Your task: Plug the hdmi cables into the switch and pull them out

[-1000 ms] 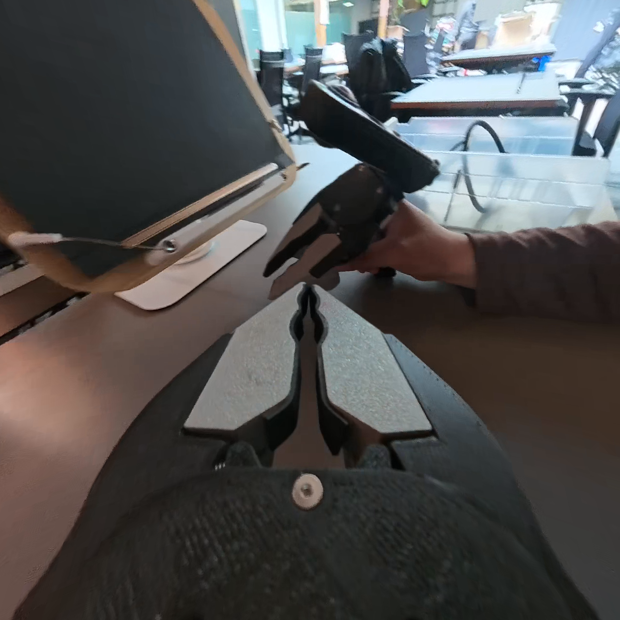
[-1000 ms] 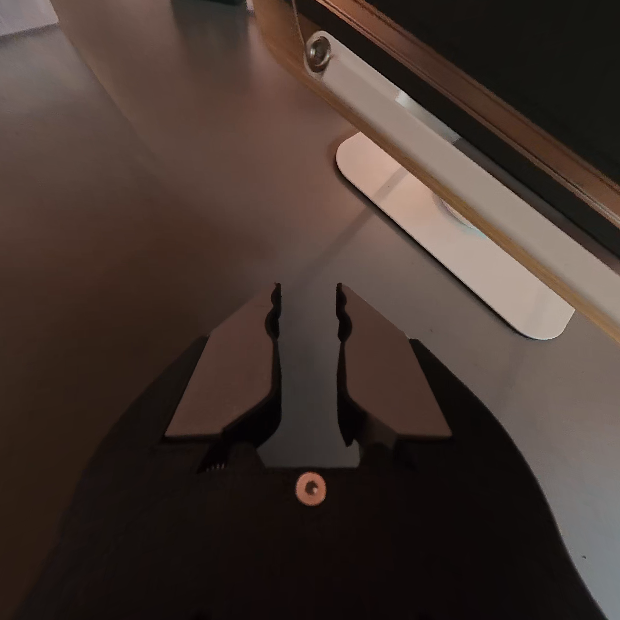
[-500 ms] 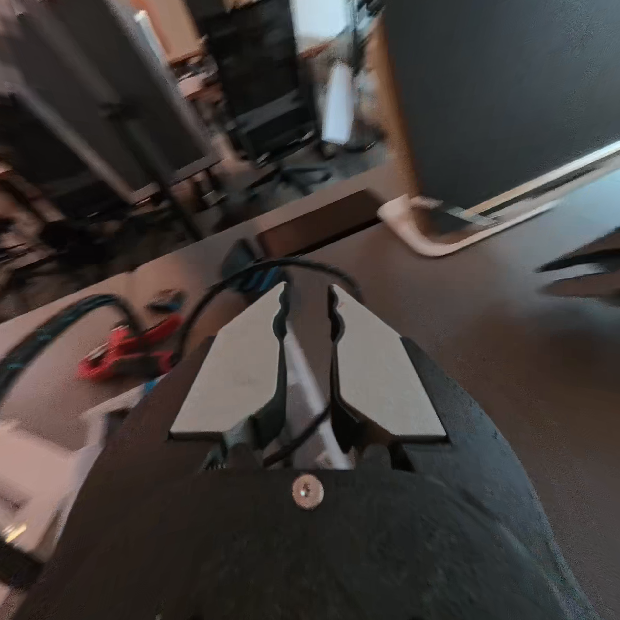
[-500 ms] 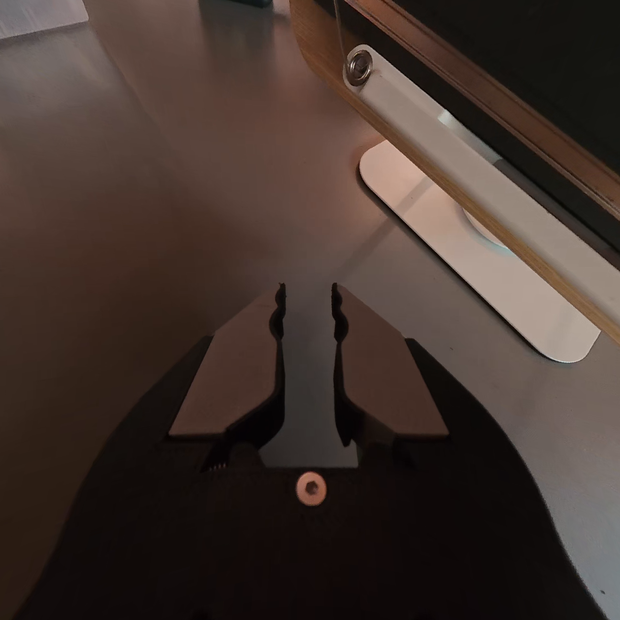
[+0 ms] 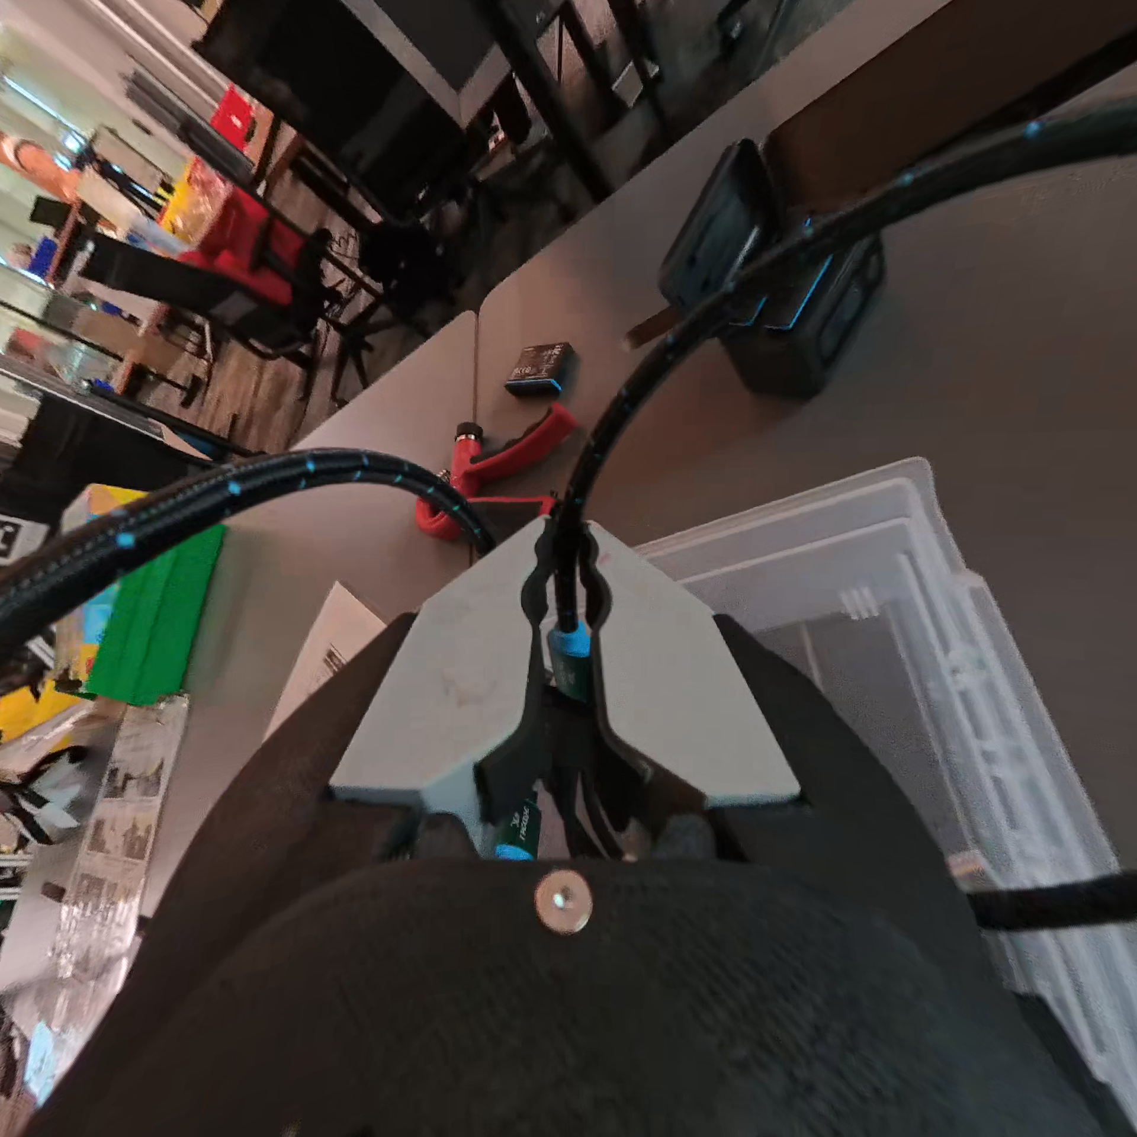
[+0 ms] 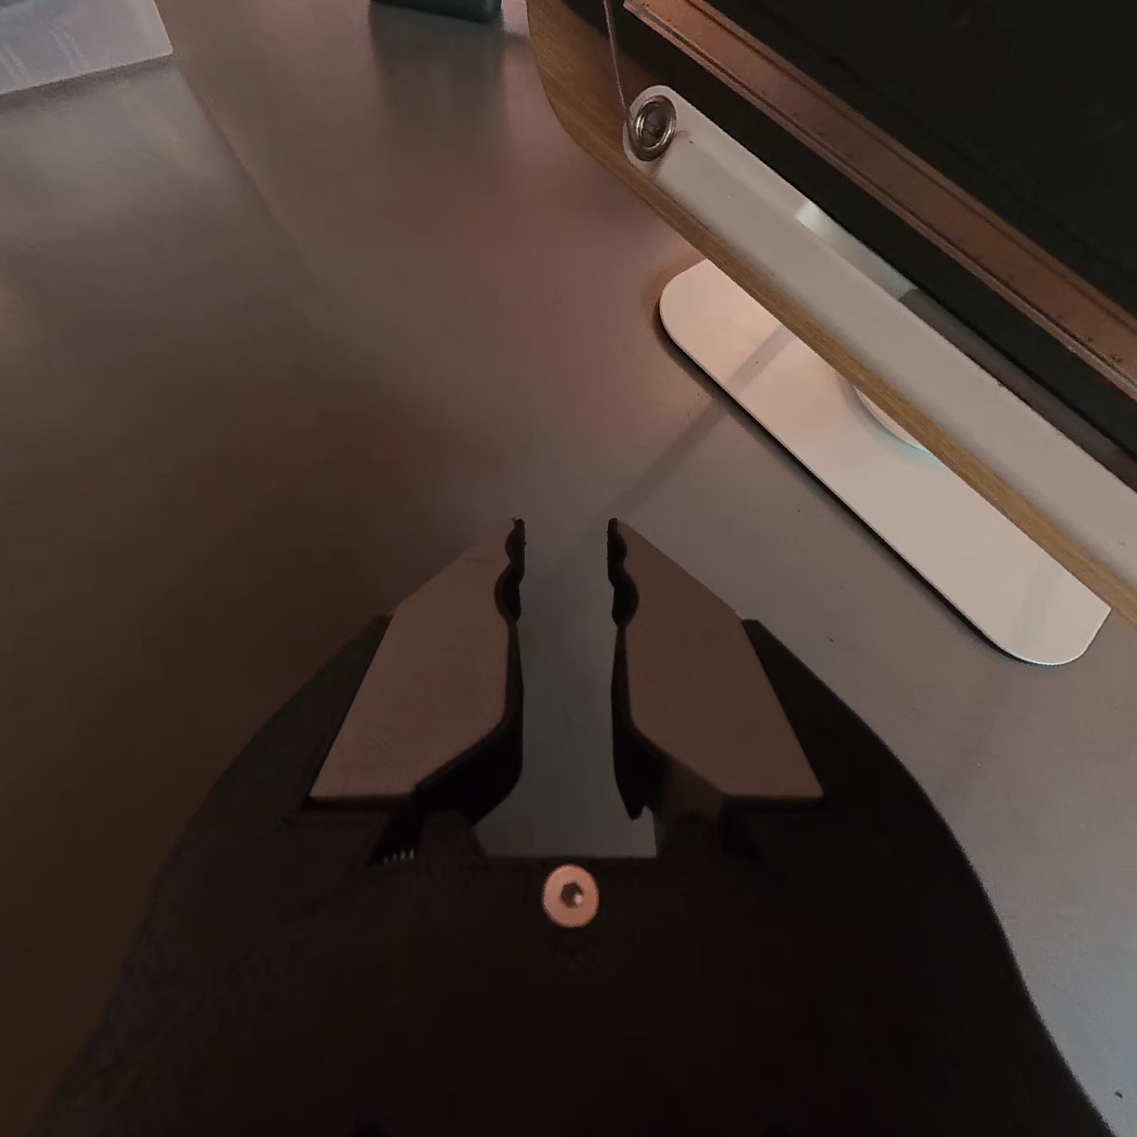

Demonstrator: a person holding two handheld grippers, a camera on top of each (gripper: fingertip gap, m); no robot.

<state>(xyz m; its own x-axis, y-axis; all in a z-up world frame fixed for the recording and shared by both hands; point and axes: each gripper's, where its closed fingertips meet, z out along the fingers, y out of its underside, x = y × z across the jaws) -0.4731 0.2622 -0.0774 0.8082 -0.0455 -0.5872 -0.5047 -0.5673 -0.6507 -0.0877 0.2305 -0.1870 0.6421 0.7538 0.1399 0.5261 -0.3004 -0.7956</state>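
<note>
My left gripper (image 5: 566, 536) is shut on a black braided HDMI cable (image 5: 621, 406), just ahead of its green and blue plug (image 5: 569, 661), which sits between the fingers. The cable arcs up and right past a black box, the switch (image 5: 800, 332), at the far table edge; blue-edged parts show at its side. A second braided cable (image 5: 184, 510) runs in from the left, and another green plug (image 5: 517, 824) lies under the jaws. My right gripper (image 6: 566, 530) is open and empty, low over the bare table.
A clear plastic box (image 5: 892, 615) lies right of the left gripper. A red hand tool (image 5: 492, 461) and a small black block (image 5: 541, 369) lie ahead. Green and yellow packages (image 5: 154, 615) sit at left. A monitor's white foot (image 6: 861, 467) and wood-framed lower edge (image 6: 800, 320) are right of the right gripper. There is about 40 cm between the tips of the two grippers. The switch (image 5: 800, 332) is about 15 cm from my left fingertips and 35 cm from my right.
The left gripper swung away from the monitor to the cables, opened, then closed on the braided cable. The right gripper stayed open and shifted slightly by the monitor foot.
</note>
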